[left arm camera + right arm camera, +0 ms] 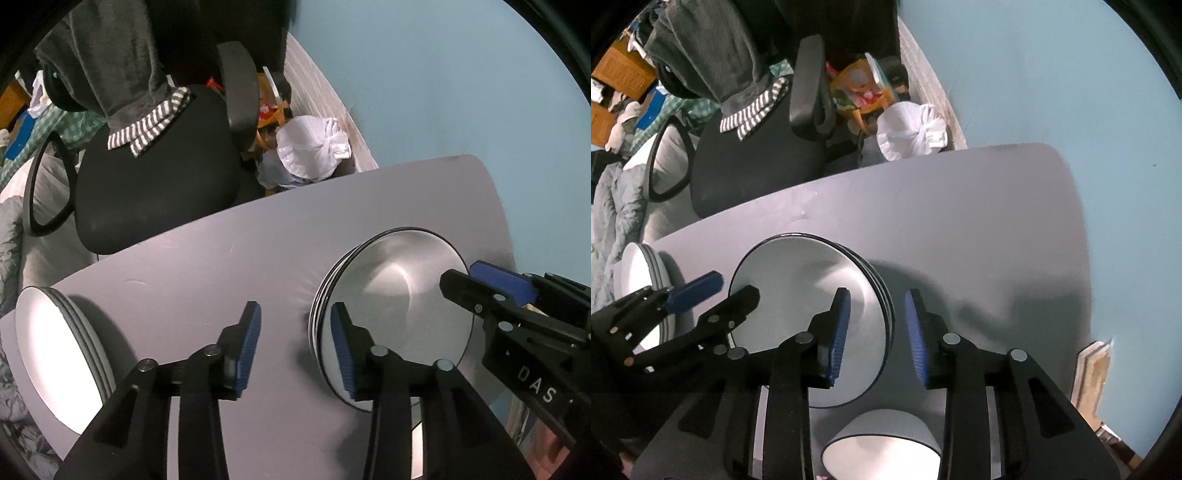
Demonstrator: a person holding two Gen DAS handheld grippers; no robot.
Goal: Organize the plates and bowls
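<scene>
Both claws point down over the grey surface. The left claw is spread and pinches nothing, with one blue pad over the near rim of the middle plate stack. The right claw is spread too, straddling that stack's opposite rim without pressing it. A second plate stack sits at the surface's left edge. A white bowl stands by the near edge, just beside the middle stack.
</scene>
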